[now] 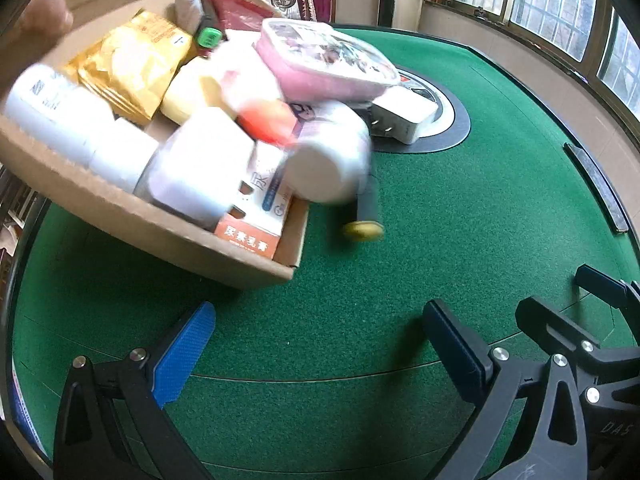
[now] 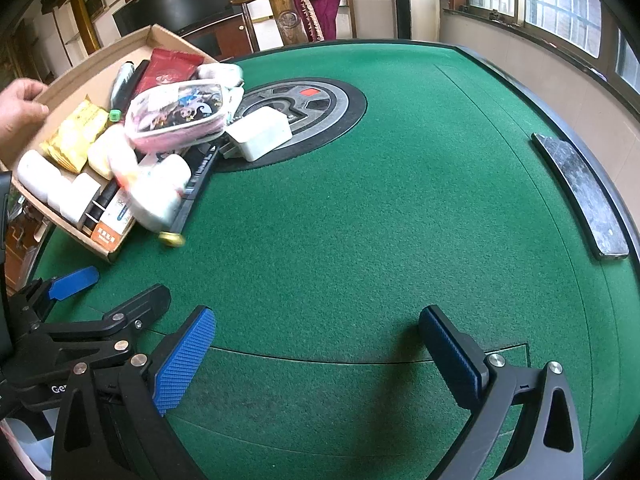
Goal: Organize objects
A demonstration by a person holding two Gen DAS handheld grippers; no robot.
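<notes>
Brown cardboard box [image 2: 86,68] tilted, packets and white bottles spilling onto green felt counter [image 2: 360,208]; both tools [image 1: 320,348] [image 2: 316,344] gaping wide, empty.

One cardboard box [image 2: 70,80], tilted, one pink pouch [image 2: 176,120] and one white power adapter [image 2: 262,133]. One yellow packet [image 2: 78,136], one red packet [image 2: 168,70], one phone [image 2: 580,196]. Two grippers [image 1: 318,354] [image 2: 316,356]; remaining blurred items cannot be counted.

The orange-and-white carton [image 1: 256,224] in the cardboard box [image 1: 120,216] carries white Chinese characters on its orange end, reading roughly "尿素乳膏", with one large grey character above. On the right hand-held gripper [image 1: 560,320], faint letters "DAS" show. The left hand-held gripper [image 2: 116,292] shows white letters "Ge", cut off. Other labels are too blurred.
</notes>
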